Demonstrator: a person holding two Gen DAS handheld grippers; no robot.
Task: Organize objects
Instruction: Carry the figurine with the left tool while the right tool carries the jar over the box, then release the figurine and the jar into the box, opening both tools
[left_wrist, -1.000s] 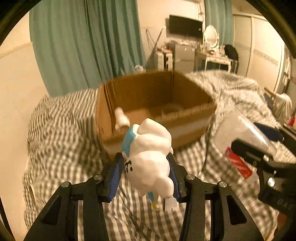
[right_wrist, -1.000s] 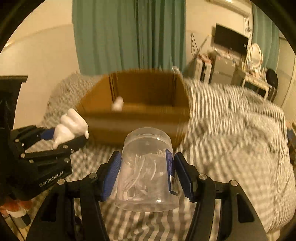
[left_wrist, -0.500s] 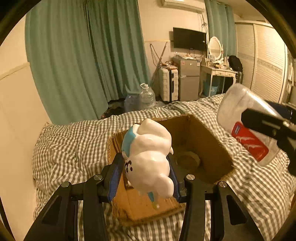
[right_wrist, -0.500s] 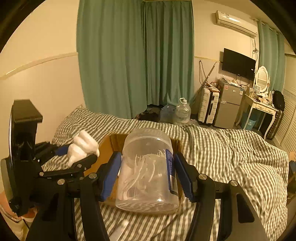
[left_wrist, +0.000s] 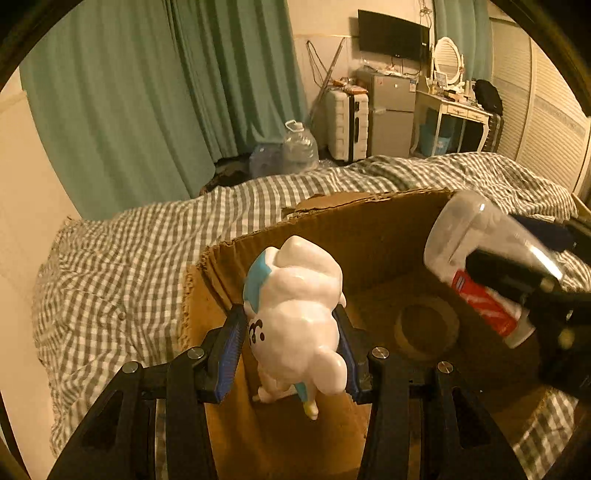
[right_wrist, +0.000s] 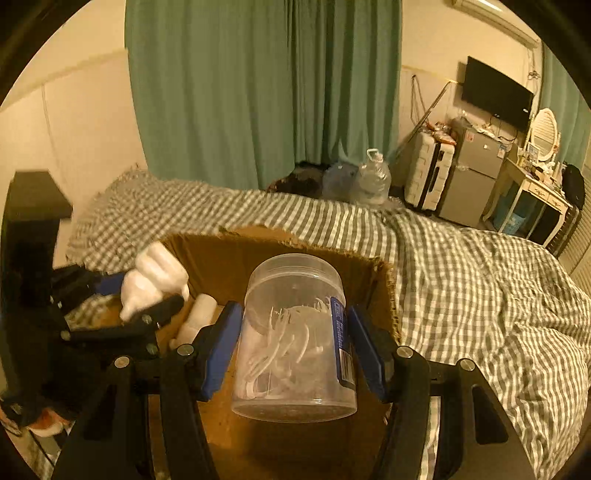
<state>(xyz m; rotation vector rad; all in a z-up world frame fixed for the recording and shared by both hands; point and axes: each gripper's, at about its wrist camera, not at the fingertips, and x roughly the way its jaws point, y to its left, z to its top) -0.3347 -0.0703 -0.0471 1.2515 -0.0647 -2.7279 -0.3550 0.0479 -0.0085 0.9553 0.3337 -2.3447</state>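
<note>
Both loads have come forward over the open box (left_wrist: 369, 236) within the last second. The left gripper (left_wrist: 291, 350) is clamped on the figurine (left_wrist: 295, 310); the right gripper (right_wrist: 295, 347) is clamped on the jar (right_wrist: 295, 332). Both hang above the box floor, so release looks near. A tape ring (left_wrist: 424, 328) lies inside, on the bed (right_wrist: 480, 277).

Box (left_wrist: 388, 236) on bed (left_wrist: 122, 258) — figurine (left_wrist: 295, 314) left, jar (right_wrist: 295, 332) right, both above box.

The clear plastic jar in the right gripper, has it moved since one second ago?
Yes. The clear plastic jar has gone forward, from before the brown cardboard box to above its opening.
</note>
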